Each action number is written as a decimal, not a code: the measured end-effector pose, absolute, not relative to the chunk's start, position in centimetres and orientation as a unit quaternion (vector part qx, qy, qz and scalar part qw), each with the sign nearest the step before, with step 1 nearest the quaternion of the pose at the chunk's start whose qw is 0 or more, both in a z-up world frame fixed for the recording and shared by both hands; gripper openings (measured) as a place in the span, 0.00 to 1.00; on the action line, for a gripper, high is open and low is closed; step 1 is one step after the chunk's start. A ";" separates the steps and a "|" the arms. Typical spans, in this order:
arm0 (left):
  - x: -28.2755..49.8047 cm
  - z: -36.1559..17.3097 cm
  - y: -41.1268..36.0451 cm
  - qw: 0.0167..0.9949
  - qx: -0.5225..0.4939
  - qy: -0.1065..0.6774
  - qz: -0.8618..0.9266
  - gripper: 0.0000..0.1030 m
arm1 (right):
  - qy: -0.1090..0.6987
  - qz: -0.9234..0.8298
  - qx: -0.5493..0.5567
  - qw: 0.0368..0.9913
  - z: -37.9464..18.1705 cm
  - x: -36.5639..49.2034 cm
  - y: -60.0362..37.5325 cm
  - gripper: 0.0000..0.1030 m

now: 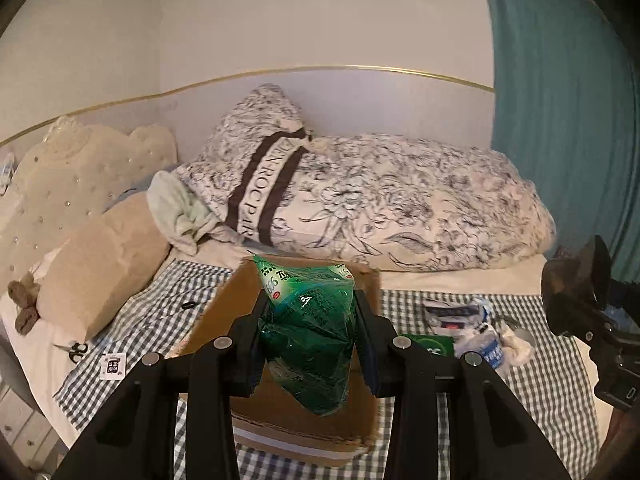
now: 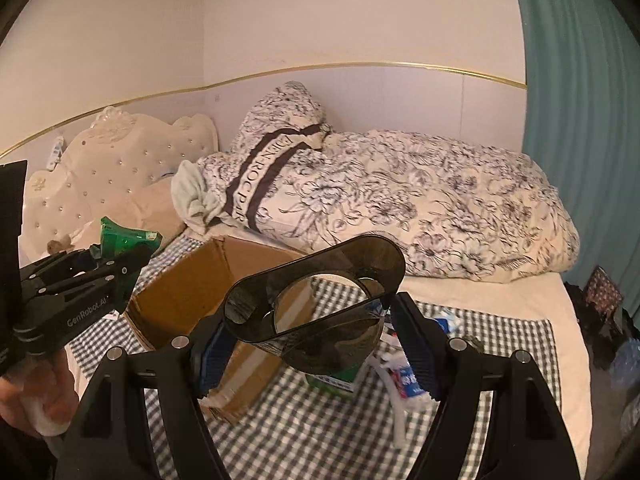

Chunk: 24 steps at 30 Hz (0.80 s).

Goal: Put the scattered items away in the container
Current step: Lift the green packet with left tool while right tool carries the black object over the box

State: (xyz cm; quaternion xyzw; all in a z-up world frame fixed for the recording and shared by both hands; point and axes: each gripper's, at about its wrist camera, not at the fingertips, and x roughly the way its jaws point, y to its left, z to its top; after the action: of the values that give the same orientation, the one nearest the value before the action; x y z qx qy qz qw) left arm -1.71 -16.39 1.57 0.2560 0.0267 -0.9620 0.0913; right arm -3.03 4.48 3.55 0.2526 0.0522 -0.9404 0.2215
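Hovering over the open brown cardboard box (image 1: 224, 312), the left gripper (image 1: 308, 320) is clamping a crinkly green plastic packet (image 1: 308, 332); the right gripper (image 2: 312, 320) is pinching a dark translucent cup (image 2: 320, 292). Packets (image 1: 472, 328) are lying unsorted on the checked blanket (image 1: 540, 380).

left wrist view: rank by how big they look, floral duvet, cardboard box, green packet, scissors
1. Floral duvet, largest.
2. Cardboard box, though partly hidden behind the packet.
3. Green packet, which looks big partly because it sits close to the camera, in the jaws.
4. Scissors, smallest.
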 end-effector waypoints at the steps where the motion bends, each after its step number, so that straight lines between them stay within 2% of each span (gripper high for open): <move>1: -1.9 1.6 -17.0 0.096 0.256 0.030 -0.961 0.38 | 0.052 -0.940 0.253 0.225 3.5 -3.2 4.1 0.72; 24: -6.0 -2.6 -25.1 0.153 0.310 0.070 -0.936 0.38 | 0.079 -0.913 0.271 0.293 0.7 -7.2 -5.1 0.72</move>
State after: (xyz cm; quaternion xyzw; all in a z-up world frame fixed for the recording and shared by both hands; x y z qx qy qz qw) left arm -5.95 -25.06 -2.57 0.3096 0.0704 -0.9358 0.1533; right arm -7.21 -5.07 0.69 0.2714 0.0791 -0.9135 0.2927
